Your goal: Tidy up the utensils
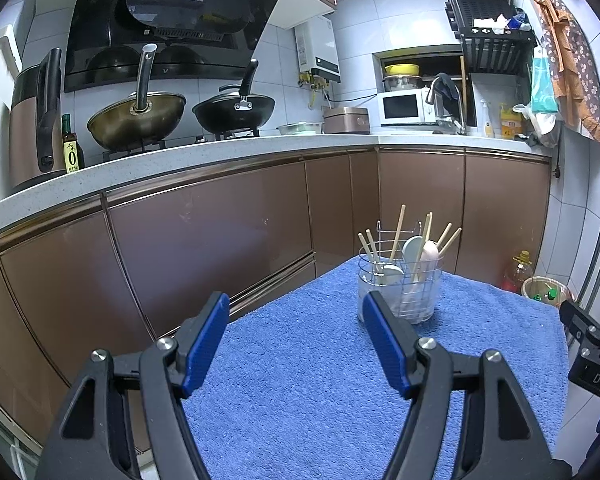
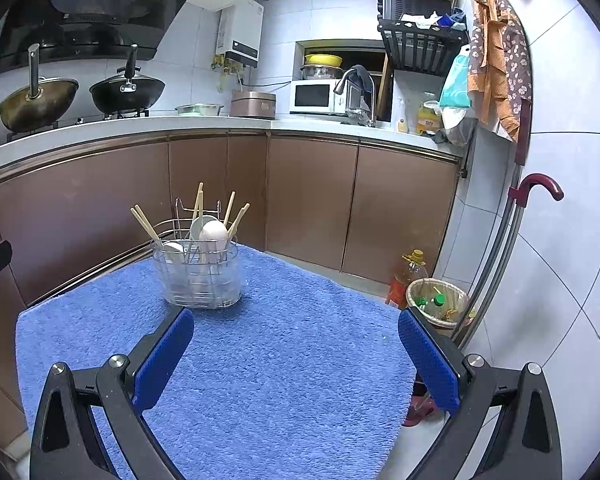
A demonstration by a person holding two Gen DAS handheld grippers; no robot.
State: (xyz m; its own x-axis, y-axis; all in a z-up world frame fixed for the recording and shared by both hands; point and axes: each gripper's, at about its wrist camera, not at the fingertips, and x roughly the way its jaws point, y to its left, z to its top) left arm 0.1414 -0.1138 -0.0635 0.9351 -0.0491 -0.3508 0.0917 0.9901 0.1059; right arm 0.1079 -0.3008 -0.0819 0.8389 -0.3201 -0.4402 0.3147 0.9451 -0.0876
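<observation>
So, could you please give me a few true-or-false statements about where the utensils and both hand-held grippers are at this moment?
1. The chopsticks and spoons stand in the wire holder. True.
2. The wire holder lies tipped over on the blue towel. False: it stands upright.
3. The left hand-held gripper is open and empty. True.
4. The right hand-held gripper is shut on a spoon. False: it is open and holds nothing.
5. A fork lies loose on the towel. False: none shows there.

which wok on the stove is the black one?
The right-hand wok, nearer the microwave; the left wok is brass-coloured with a metal handle.
</observation>
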